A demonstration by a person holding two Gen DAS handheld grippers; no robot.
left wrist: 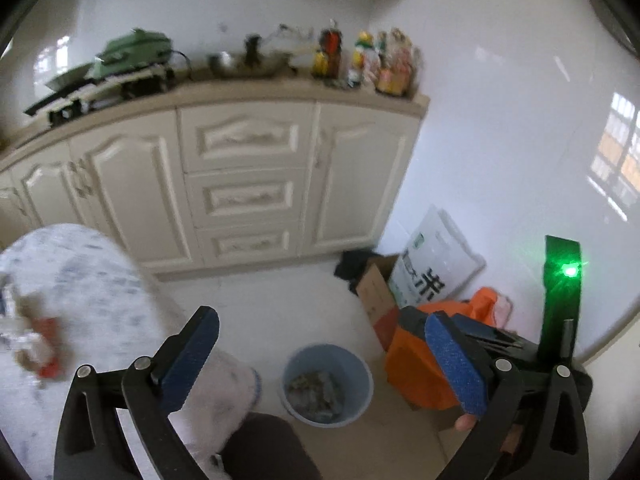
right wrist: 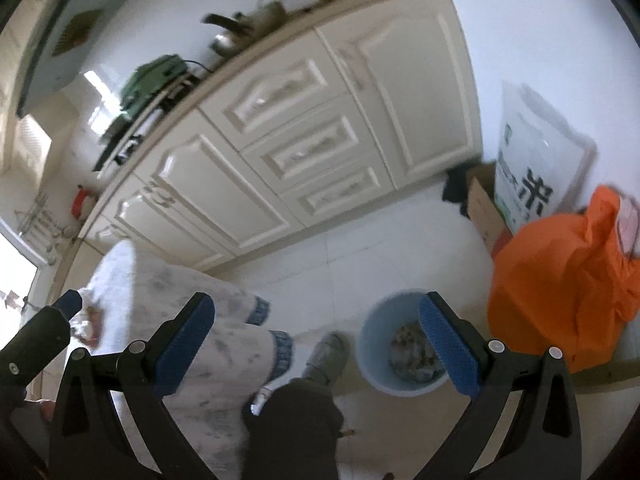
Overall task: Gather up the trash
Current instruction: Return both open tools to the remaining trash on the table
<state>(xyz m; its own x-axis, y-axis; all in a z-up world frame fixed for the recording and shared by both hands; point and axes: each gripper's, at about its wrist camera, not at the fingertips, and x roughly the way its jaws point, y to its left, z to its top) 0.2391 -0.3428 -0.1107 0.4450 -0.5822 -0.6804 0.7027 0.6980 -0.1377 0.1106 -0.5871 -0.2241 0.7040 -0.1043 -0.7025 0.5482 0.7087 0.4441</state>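
Looking down, we see both grippers, left (left wrist: 320,364) and right (right wrist: 316,346), spread wide and holding nothing; leftover trash (left wrist: 34,346) lies on the desk's (left wrist: 92,280) left edge, nearer our left gripper.

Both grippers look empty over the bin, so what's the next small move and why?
Probably swing the left gripper back to the table and reach for the scraps lying there. Both it and the right gripper stand open with nothing between the pads, the blue bin already holds litter, and that clutter is the nearest trash in view.
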